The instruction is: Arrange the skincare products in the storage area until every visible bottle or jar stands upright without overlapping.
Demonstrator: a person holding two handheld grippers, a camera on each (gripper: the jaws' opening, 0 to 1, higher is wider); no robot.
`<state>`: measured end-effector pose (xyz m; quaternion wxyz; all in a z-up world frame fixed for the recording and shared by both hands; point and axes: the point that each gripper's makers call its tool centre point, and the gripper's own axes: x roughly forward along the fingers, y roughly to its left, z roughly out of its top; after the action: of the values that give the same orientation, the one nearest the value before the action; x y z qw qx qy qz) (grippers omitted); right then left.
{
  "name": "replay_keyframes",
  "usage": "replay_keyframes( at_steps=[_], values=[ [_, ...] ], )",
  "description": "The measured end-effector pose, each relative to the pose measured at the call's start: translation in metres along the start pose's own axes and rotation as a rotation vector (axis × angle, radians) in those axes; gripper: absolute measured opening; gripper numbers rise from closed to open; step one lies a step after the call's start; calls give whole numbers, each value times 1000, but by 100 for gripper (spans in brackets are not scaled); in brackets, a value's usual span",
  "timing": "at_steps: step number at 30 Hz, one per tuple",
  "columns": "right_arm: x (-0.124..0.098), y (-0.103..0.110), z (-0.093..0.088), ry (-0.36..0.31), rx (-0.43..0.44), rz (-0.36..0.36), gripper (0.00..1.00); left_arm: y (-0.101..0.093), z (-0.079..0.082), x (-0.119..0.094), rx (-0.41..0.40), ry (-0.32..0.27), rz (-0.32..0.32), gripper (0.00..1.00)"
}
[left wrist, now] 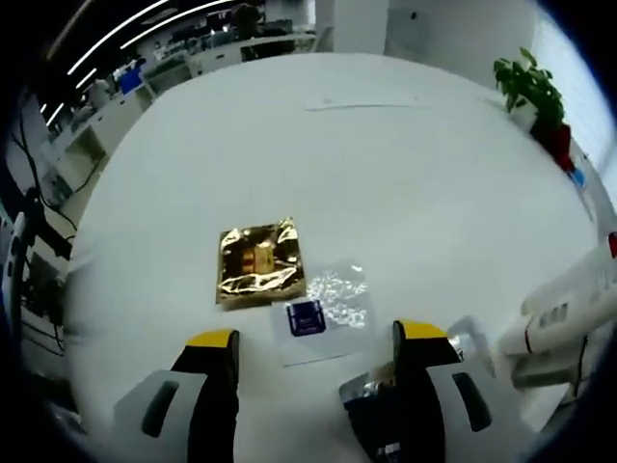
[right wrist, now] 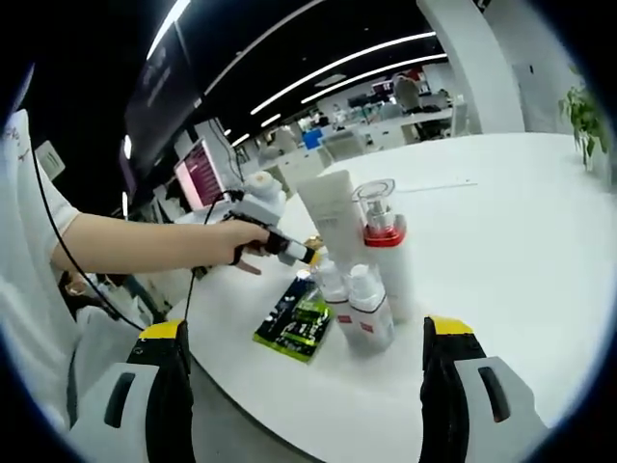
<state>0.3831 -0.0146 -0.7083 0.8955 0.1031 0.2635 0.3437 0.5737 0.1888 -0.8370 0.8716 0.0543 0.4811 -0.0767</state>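
Several white skincare containers stand clustered in the right gripper view: a tall tube (right wrist: 333,214), a bottle with a red collar and clear cap (right wrist: 383,253) and two small bottles (right wrist: 359,307) in front. A green-black sachet (right wrist: 294,324) lies flat beside them. My right gripper (right wrist: 307,333) is open, short of the cluster with nothing between its jaws. My left gripper (left wrist: 316,338) is open above a clear sachet with a blue label (left wrist: 308,318). A gold foil packet (left wrist: 260,264) lies just beyond it. White bottles (left wrist: 564,311) lean in at the right edge.
The round white table (left wrist: 386,164) stretches far beyond the packets. A potted plant (left wrist: 530,92) stands at its far right edge. A dark packet (left wrist: 371,394) lies by my left gripper's right jaw. A person's arm and hand (right wrist: 227,241) reach in from the left.
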Motion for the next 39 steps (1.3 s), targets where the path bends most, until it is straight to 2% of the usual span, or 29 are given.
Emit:
replay_keyframes(
  at_steps=[5,11,16,32,35,38,39],
  values=[
    [0,0,0,3,5,2,99,-2,0,-1,-3,-4,2,57],
    [1,1,-1,3,5,3,99,-5,1,-5,27,-12,-11,36],
    [0,1,-1,6,1,1,99,-4,2,-6,16,-25,-13,36],
    [2,5,0,4,-18,16,99,-8,0,-35,-18,-98,-58,36],
    [2,8,2,-1,-30,22,99,-9,-1,-46,-27,-126,-67,36],
    [2,9,4,-7,-48,20,99,-12,4,-61,-37,-200,-82,36],
    [2,8,5,-9,-53,18,99,-11,8,-69,-38,-247,-78,36]
  ],
)
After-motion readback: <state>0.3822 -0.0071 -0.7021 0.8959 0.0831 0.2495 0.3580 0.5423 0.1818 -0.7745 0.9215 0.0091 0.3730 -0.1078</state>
